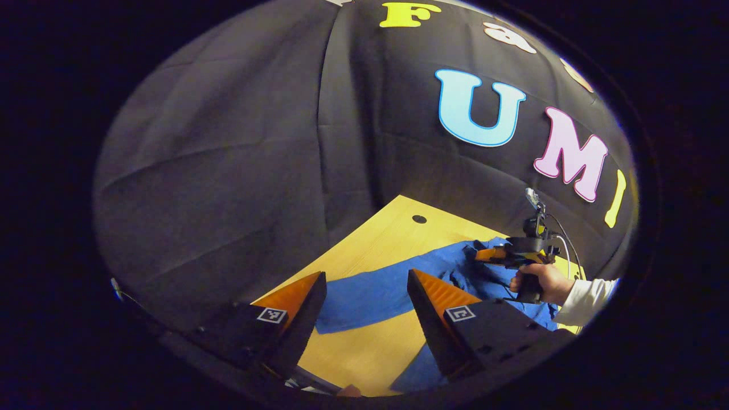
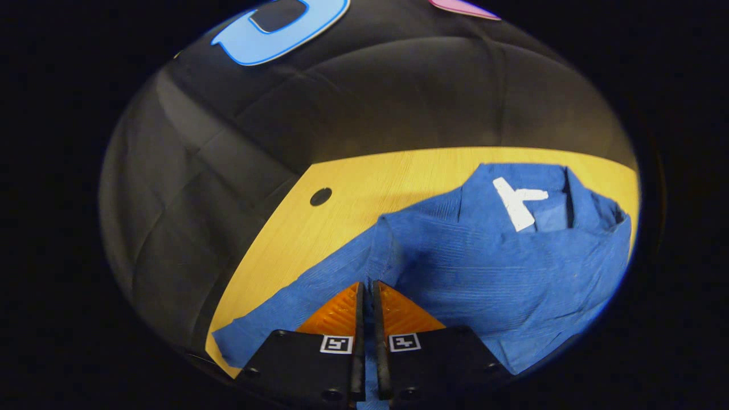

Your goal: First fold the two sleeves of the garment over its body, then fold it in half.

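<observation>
A blue garment [image 2: 490, 267] lies spread on the wooden table [image 2: 364, 182], its collar and white tag [image 2: 519, 208] at the far right. One sleeve [image 2: 273, 322] runs out to the lower left. My right gripper [image 2: 367, 283] is shut, pinching a raised ridge of cloth where that sleeve meets the body. In the left gripper view the same sleeve [image 1: 364, 296] lies across the table behind my left gripper [image 1: 367, 279], which hovers open with nothing between its fingers. Farther right there, a hand [image 1: 544, 282] in a white sleeve holds the right gripper [image 1: 484, 254] over the bunched garment [image 1: 455, 262].
The black cloth wall [image 1: 228, 171] stands close behind the table on two sides. A small round hole [image 2: 320, 196] sits in the tabletop near the back corner, also seen as the hole [image 1: 419, 218] in the left gripper view. Bare wood [image 1: 364, 347] lies in front of the sleeve.
</observation>
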Motion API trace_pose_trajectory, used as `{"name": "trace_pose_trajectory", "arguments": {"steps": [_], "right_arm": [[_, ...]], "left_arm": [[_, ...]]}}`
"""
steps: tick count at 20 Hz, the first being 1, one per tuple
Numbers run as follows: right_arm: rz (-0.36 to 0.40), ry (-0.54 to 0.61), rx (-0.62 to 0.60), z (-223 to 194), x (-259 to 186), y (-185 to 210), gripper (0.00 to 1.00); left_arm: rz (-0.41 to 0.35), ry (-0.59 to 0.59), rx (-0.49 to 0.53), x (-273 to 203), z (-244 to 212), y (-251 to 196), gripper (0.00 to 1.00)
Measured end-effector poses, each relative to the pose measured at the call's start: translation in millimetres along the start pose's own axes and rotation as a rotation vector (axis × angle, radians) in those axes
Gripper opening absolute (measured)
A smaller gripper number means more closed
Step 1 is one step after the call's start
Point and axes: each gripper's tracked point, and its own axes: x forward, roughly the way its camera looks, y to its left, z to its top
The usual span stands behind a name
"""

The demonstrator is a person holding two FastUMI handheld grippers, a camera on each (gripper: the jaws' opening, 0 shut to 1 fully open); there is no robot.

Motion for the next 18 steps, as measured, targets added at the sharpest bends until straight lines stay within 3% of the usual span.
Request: {"name": "trace_pose_trajectory", "arguments": {"steps": [5, 11, 18], "right_arm": [[0.057, -0.010, -0.069, 2, -22, 18, 0.94], [0.123, -0.119, -0.325, 30, -127, 33, 0.93], [0.160, -0.200, -0.340, 53, -223, 34, 0.93]], "left_arm": [[0.012, 0.091, 0.009, 43, -28, 10, 0.84], [0.062, 0.266, -0.028, 100, -73, 33, 0.84], [0.139, 0.396, 0.032, 136, -115, 69, 0.84]]}}
